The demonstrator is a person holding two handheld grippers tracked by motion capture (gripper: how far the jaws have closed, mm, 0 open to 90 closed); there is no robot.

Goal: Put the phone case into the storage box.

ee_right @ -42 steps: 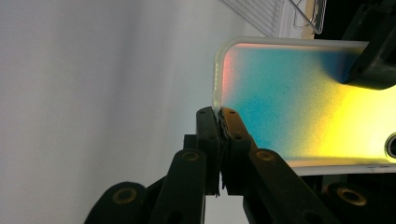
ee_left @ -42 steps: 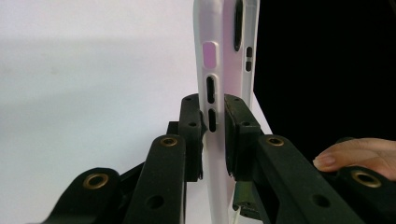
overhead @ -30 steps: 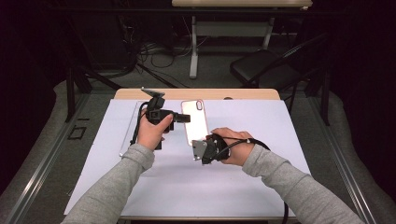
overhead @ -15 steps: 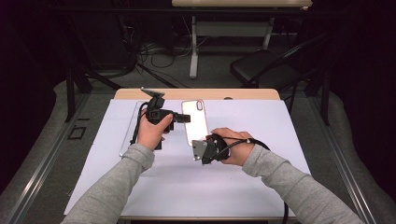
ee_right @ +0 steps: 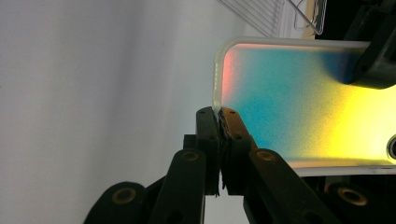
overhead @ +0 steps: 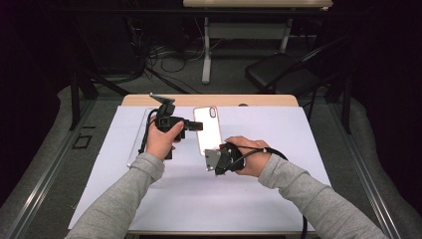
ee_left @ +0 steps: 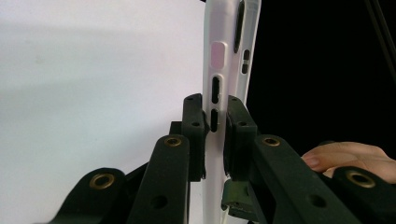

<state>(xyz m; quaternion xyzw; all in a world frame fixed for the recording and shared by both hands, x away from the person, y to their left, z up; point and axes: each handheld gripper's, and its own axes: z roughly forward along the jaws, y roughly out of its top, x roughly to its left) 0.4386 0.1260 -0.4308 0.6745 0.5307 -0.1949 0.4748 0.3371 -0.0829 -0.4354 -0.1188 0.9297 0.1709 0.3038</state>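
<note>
Phone case (overhead: 207, 128) held between my tools, left gripper (ee_left: 215, 135) clamping its side edge, right gripper (ee_right: 219, 140) pinching its near corner

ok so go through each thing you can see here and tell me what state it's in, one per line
Phone case: lying along the white sheet, gripped at its side and at its near end.
Left gripper: shut on the phone case's side edge, by the button cutouts.
Right gripper: shut on the phone case's rim at the near end.
White sheet: spread flat over the table.
Clear sheet: flat, behind the left hand.
</note>
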